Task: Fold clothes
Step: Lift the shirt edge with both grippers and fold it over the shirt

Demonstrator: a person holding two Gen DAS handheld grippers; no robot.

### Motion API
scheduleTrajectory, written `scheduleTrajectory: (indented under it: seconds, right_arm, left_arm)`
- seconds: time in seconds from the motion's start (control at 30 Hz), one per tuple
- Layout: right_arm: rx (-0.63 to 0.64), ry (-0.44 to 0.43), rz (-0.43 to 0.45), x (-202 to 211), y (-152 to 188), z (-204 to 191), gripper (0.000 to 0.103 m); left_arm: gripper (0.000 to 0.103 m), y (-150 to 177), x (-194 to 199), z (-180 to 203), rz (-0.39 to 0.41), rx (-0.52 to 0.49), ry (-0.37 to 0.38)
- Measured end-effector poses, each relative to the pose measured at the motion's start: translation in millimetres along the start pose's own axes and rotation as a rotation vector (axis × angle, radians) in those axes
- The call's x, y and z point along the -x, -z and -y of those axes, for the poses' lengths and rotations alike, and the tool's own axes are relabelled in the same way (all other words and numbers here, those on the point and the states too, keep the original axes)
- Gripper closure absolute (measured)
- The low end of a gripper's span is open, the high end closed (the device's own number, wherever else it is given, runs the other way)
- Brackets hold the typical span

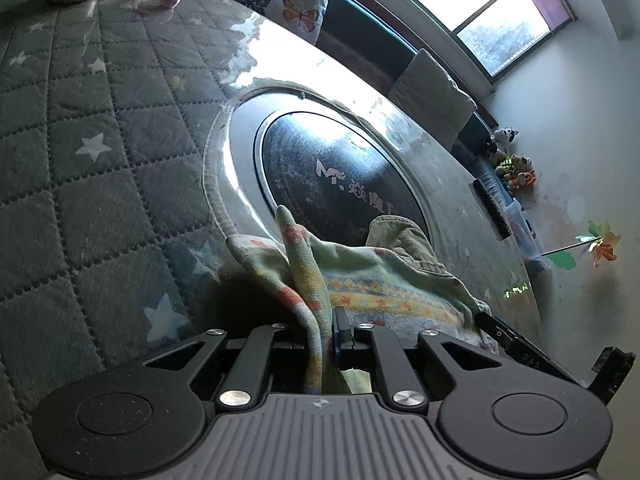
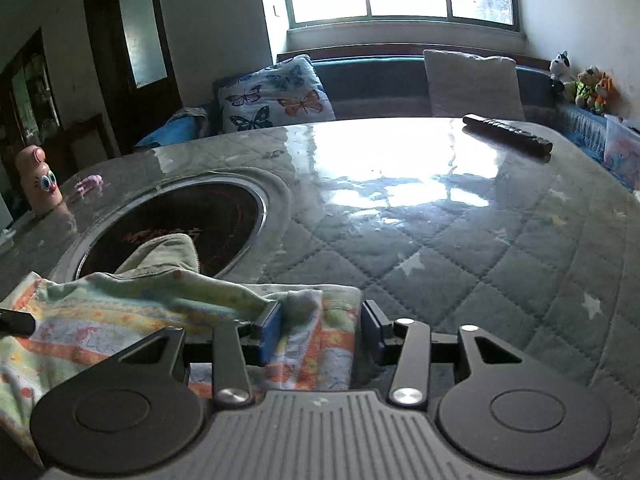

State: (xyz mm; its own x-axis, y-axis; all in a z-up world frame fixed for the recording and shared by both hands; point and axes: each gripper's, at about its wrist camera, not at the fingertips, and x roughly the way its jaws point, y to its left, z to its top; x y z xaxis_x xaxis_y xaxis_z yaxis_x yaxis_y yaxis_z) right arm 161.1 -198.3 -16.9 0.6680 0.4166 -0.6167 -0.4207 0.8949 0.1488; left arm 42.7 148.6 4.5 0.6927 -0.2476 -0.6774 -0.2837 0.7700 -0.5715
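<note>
A small garment (image 1: pixel 380 284) with pastel green, yellow and orange printed bands lies on the quilted table cover (image 1: pixel 100 160), partly over the round dark inset. My left gripper (image 1: pixel 328 332) is shut on a raised fold of the garment that runs up between its fingers. In the right wrist view the same garment (image 2: pixel 120 320) spreads to the left. My right gripper (image 2: pixel 320 332) stands open over its right edge, with the cloth between the pads. An olive ribbed piece of clothing (image 2: pixel 168 252) pokes out from under the patterned one.
A round dark glass plate (image 2: pixel 180 220) is set into the table. A black remote (image 2: pixel 508 134) lies at the far right. A pink bottle figure (image 2: pixel 38 184) and a small pink item (image 2: pixel 90 184) sit far left. Cushions (image 2: pixel 276 96) and plush toys (image 2: pixel 580 80) line the bench under the window.
</note>
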Motion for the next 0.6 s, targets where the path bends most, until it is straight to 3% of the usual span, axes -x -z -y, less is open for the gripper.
scheduleTrajectory:
  seconds: [0.1, 0.13, 0.37, 0.6]
  right_arm:
    - [0.001, -0.014, 0.006, 2.6, 2.1, -3.7, 0.089]
    - [-0.006, -0.025, 0.006, 3.9, 2.7, -4.5, 0.091]
    - [-0.058, -0.043, 0.081, 30.4, 0.2, 2.2, 0.093]
    - [-0.067, 0.038, 0.172, 68.2, -13.5, 31.7, 0.093]
  left_arm:
    - [0.093, -0.6, 2.1, 7.5, 0.013, -0.031, -0.012]
    - [0.094, -1.2, 3.1, 10.5, 0.019, -0.042, -0.015]
    - [0.095, -15.0, 10.2, 47.6, 0.058, -0.146, -0.008]
    - [0.095, -28.6, -15.1, 113.1, 0.052, -0.280, 0.046]
